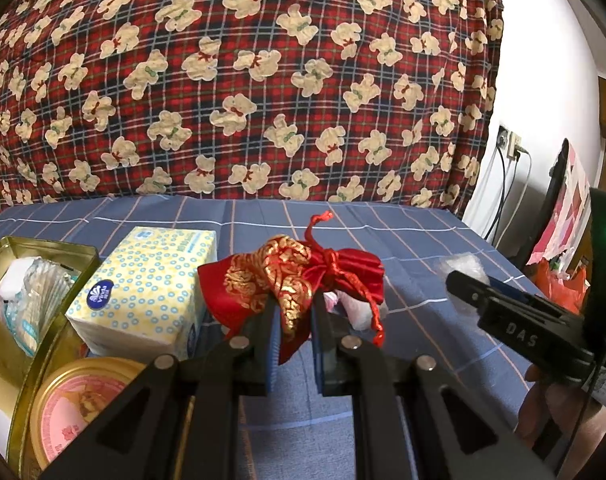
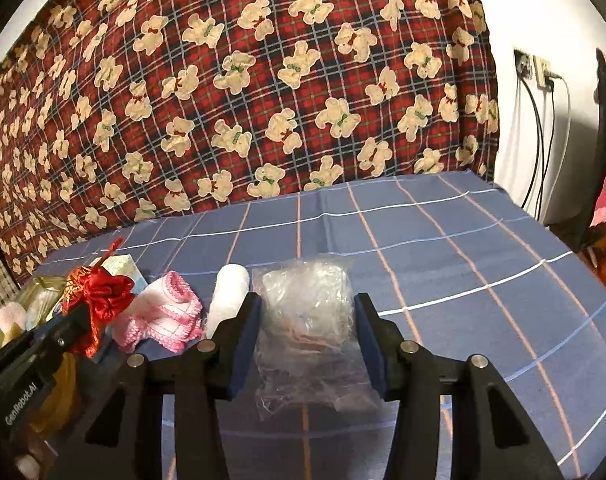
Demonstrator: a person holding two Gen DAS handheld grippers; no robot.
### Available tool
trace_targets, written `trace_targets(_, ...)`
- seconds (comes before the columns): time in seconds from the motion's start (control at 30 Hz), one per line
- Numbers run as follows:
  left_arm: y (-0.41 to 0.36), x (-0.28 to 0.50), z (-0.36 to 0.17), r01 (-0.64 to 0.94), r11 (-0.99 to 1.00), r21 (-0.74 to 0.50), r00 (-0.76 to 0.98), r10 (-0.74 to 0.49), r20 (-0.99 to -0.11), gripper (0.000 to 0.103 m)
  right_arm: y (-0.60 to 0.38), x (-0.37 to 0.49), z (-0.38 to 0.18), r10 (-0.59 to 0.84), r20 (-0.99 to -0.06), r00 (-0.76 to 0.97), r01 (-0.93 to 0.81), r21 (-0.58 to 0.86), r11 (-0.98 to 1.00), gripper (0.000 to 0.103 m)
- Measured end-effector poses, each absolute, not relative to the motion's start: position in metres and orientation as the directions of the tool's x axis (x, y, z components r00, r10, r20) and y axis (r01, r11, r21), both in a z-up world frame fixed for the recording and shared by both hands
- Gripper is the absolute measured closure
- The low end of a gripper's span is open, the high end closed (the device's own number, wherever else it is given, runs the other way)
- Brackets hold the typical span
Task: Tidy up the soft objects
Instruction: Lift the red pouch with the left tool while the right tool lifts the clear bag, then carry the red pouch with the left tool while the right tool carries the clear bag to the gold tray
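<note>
The left gripper [image 1: 295, 312] is clamped on the red brocade pouch [image 1: 291, 276], held above the blue cloth [image 1: 403, 248] beside the tissue pack [image 1: 151, 292]; the right gripper [image 2: 307, 320] stands apart around a clear plastic bag [image 2: 307, 320], pads not visibly pressing. The pouch is pinched by a thin fold, so it could slip or snag its cord [image 1: 377, 320] on the way to the gold tin [image 1: 43, 248]; both grippers tilt gently downward.

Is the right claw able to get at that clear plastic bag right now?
Probably yes: the clear plastic bag already lies between the right claw's open jaws on the blue cloth, nothing blocking.
</note>
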State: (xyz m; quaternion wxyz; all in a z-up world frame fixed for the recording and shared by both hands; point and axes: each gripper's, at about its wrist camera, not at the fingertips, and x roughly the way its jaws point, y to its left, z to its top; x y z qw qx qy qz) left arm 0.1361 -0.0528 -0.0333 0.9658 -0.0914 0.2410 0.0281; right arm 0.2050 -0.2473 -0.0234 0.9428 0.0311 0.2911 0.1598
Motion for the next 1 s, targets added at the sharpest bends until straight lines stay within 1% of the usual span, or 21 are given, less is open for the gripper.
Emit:
trace_targets(0.13, -0.053, 0.136, -0.033, -0.102, 0.979, -0.176, 0.883, 0.008, -0.469, 0.092, -0.235, 0.205, -0.023, 0.325, -0.539, 0.777, -0.296, 0.143, 0.945, 0.053)
trace_targets(0.3, -0.051, 0.133, -0.032, -0.105, 0.978, -0.180, 0.886, 0.010, -0.464, 0.092, -0.221, 0.196, -0.020, 0.320, -0.512, 0.797, -0.313, 0.103, 0.944, 0.053)
trace_targets(0.5, -0.049, 0.128, -0.032, -0.104, 0.978, -0.181, 0.896, 0.013, -0.445, 0.092, -0.221, 0.195, -0.020, 0.327, -0.496, 0.804, -0.304, 0.130, 0.944, 0.053)
trace_targets(0.67, -0.050, 0.124, -0.031, -0.093, 0.979, -0.182, 0.906, 0.008, -0.423, 0.092, -0.217, 0.190, -0.017, 0.327, -0.474, 0.818, -0.308, 0.120, 0.944, 0.053)
trace_targets(1.0, -0.041, 0.120, -0.031, -0.104, 0.971, -0.217, 0.910, 0.005, -0.414, 0.092, -0.208, 0.184, -0.016, 0.340, -0.450, 0.825, -0.323, 0.118, 0.939, 0.053)
